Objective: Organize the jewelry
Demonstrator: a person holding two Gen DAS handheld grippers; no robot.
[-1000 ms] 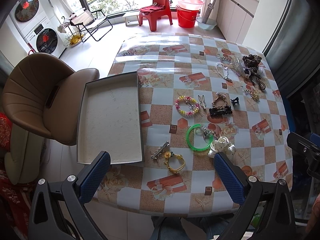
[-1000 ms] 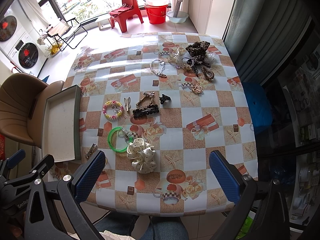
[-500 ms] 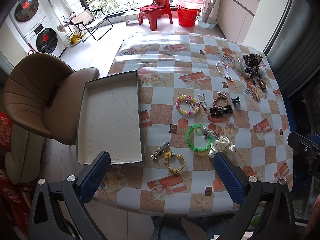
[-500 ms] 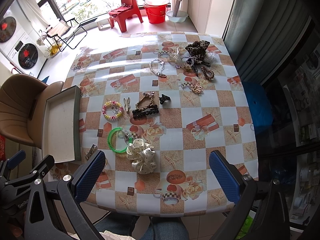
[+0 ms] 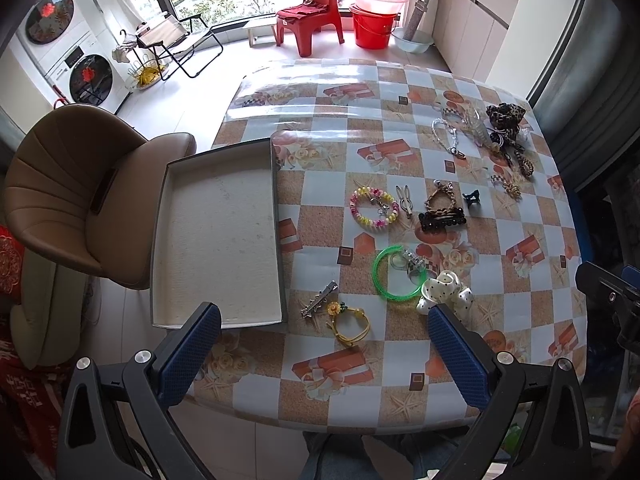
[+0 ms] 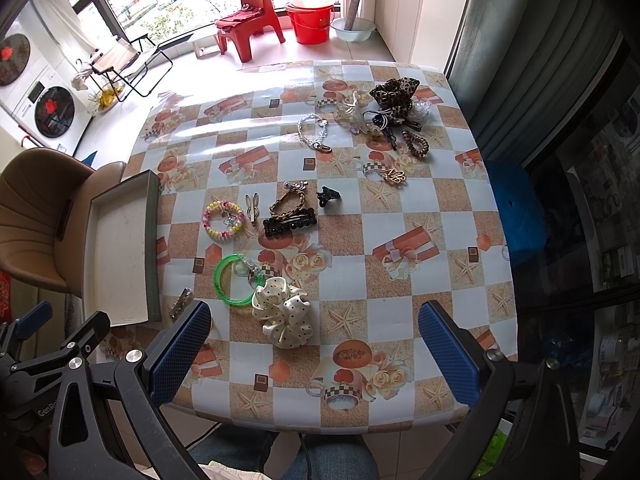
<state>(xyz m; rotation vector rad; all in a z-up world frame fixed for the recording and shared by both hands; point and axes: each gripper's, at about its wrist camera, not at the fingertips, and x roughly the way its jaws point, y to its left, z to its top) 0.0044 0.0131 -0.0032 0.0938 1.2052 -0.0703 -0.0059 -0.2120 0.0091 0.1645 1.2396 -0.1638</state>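
My main worry is the tray (image 5: 218, 236): it hangs off the table's (image 5: 400, 404) left edge, over the chair (image 5: 80, 184). A downward push while dropping pieces in could tip it. Second risk: the green bangle (image 5: 390, 274) touches the clear clip and the scrunchie (image 6: 284, 314), so a grab may drag 2 pieces. Jewelry is all on the table, none in the tray. Left gripper (image 5: 324, 354) and right gripper (image 6: 314, 350) both hover above the near edge, angled down, jaws wide, holding nothing.
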